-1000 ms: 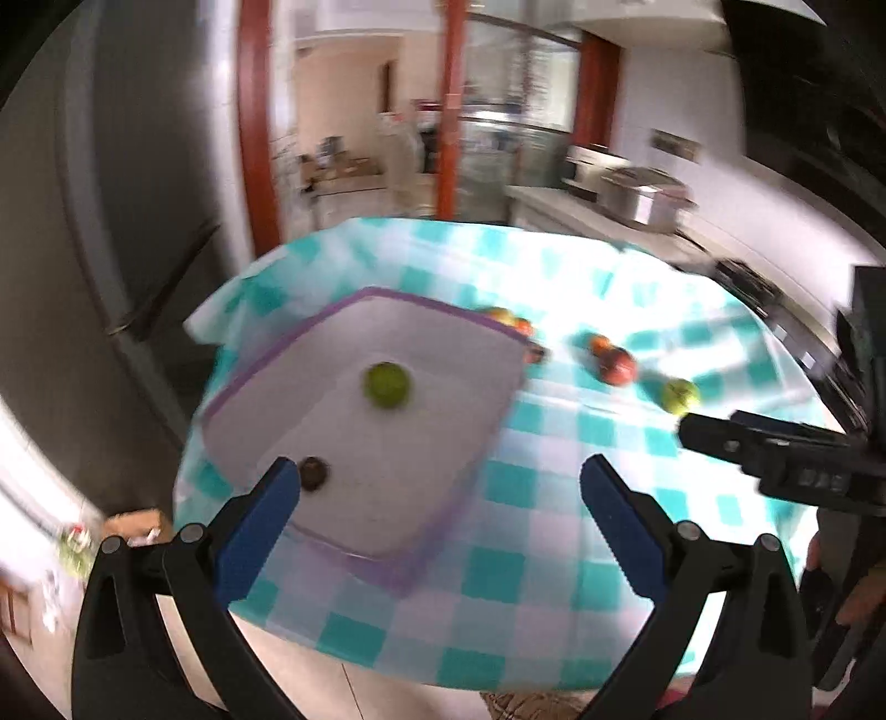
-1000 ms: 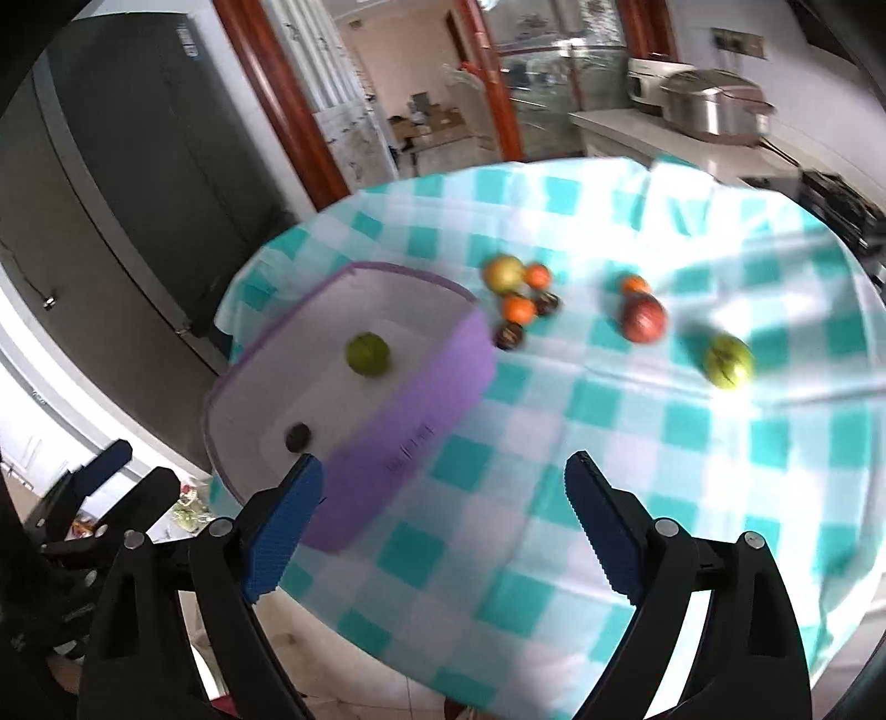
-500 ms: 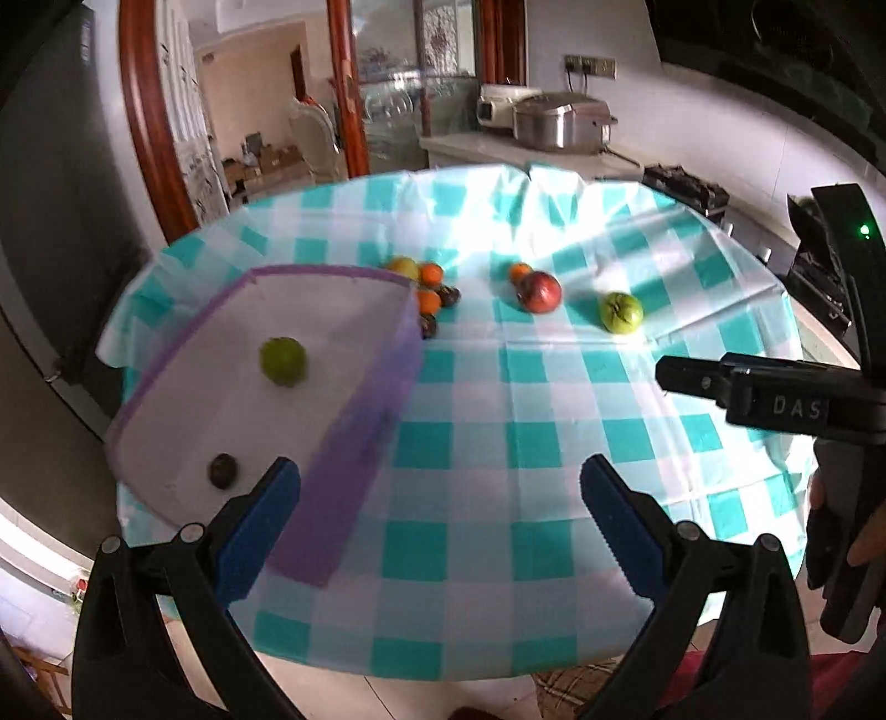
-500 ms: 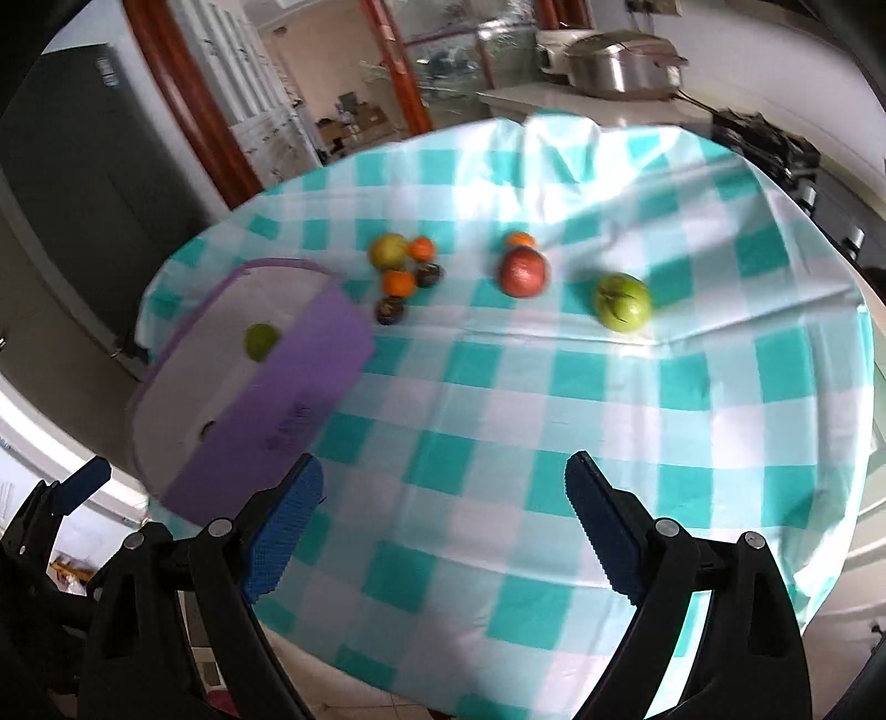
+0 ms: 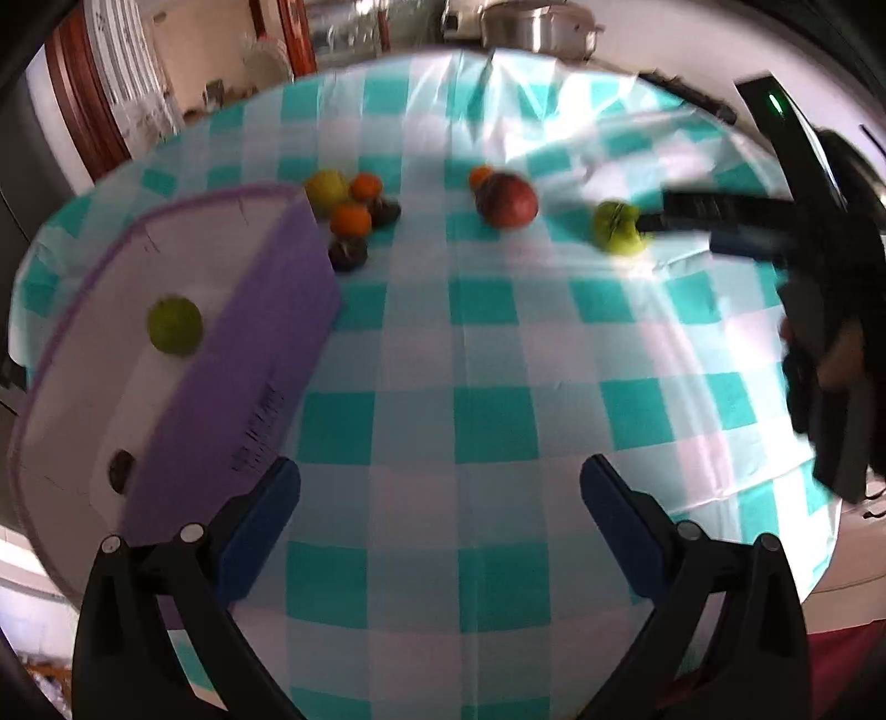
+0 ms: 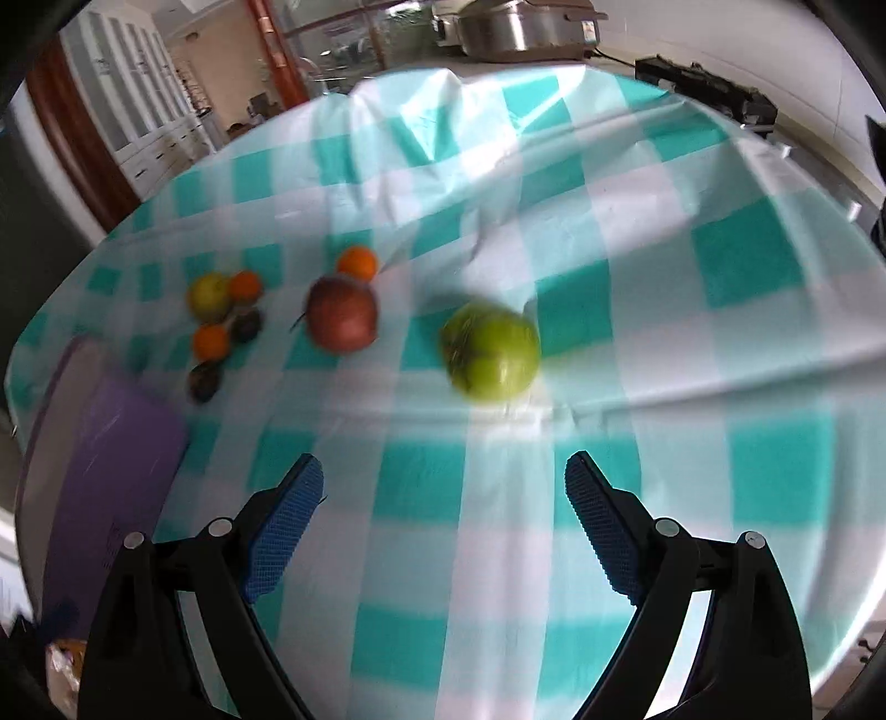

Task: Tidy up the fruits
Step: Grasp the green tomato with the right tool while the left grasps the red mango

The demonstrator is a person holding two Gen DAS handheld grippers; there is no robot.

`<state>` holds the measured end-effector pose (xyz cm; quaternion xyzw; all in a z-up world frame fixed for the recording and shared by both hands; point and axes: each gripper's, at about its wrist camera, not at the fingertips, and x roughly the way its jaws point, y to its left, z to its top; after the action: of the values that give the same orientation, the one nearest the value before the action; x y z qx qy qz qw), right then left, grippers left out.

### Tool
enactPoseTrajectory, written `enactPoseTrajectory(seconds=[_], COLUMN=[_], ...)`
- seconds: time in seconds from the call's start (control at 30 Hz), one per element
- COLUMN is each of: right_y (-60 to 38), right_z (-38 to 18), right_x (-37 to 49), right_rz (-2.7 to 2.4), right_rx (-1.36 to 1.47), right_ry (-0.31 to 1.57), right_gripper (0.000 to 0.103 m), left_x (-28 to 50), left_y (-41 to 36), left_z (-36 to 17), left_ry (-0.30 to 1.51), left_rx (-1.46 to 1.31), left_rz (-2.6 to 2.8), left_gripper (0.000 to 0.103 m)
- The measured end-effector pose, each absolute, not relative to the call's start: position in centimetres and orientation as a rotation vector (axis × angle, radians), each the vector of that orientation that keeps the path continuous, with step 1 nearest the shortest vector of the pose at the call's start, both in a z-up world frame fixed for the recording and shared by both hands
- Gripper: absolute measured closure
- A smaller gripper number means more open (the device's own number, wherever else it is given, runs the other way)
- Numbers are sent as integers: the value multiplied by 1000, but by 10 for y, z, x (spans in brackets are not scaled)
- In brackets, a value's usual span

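A purple bin (image 5: 266,332) stands at the table's left and holds a green fruit (image 5: 174,325) and a small dark fruit (image 5: 120,468). On the checked cloth lie a green apple (image 6: 490,351), a red apple (image 6: 342,322), several small oranges (image 6: 357,262) and dark fruits (image 6: 206,381), and a yellow-green fruit (image 6: 207,295). My right gripper (image 6: 443,515) is open, just short of the green apple. In the left wrist view it reaches in from the right beside that apple (image 5: 619,227). My left gripper (image 5: 437,518) is open and empty above the cloth beside the bin.
The round table carries a teal and white checked cloth (image 5: 487,343). A kitchen counter with a metal pot (image 6: 520,27) lies behind it. A dark fridge and a red door frame (image 5: 83,111) stand at the far left.
Both grippers have moved forward over the table. The right one has closed in on the green apple, which now looks much larger. Both stay open.
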<state>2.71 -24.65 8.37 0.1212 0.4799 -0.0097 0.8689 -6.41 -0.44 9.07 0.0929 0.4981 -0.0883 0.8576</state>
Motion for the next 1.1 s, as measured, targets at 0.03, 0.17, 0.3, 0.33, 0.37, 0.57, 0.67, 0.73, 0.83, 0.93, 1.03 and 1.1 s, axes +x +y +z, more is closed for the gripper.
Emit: enactPoseTrajectory(seconds=[0.03,0.17,0.3,0.33,0.37,0.57,0.67,0.73,0.83,0.93,1.03,1.1], right_y=[-249,-251,-258,-258,-256,-265,-273,-275,-278,-279,-282,-283], right_z=[76,53,26,20,16,8,8,8,8,8,9,9], right_x=[42,82,105,106,107,107,104,100,86,66,55,51], right_rz=[-28,-70,-89,-75,-62,-29,5,32,63,90,99,104], right_rx=[248,201,199,194,179,163,153,142,160,150,165,165], right_ry=[1002,990,1022,1029,1030,997,980,978,983,985,990,987], right_gripper=[16,17,21,21,21,35,40,41,41,41,41,41], left_x=[-60,-48,-35,-32,-25,18,49,71,111,146,174,189], left_y=[-5,-13,-25,-28,-32,-52,-60,-65,-76,-93,-112,-123], left_z=[85,61,46,44,40,31,32,33,35,33,24,17], left_ry=[1061,1097,1103,1105,1112,1124,1109,1095,1072,1055,1046,1042], left_rx=[197,208,217,218,217,207,192,175,138,142,169,182], left_rz=[-181,-176,-183,-182,-181,-177,-173,-170,-180,-197,-215,-222], left_gripper=[2,2,2,2,2,2,2,2,2,2,2,2])
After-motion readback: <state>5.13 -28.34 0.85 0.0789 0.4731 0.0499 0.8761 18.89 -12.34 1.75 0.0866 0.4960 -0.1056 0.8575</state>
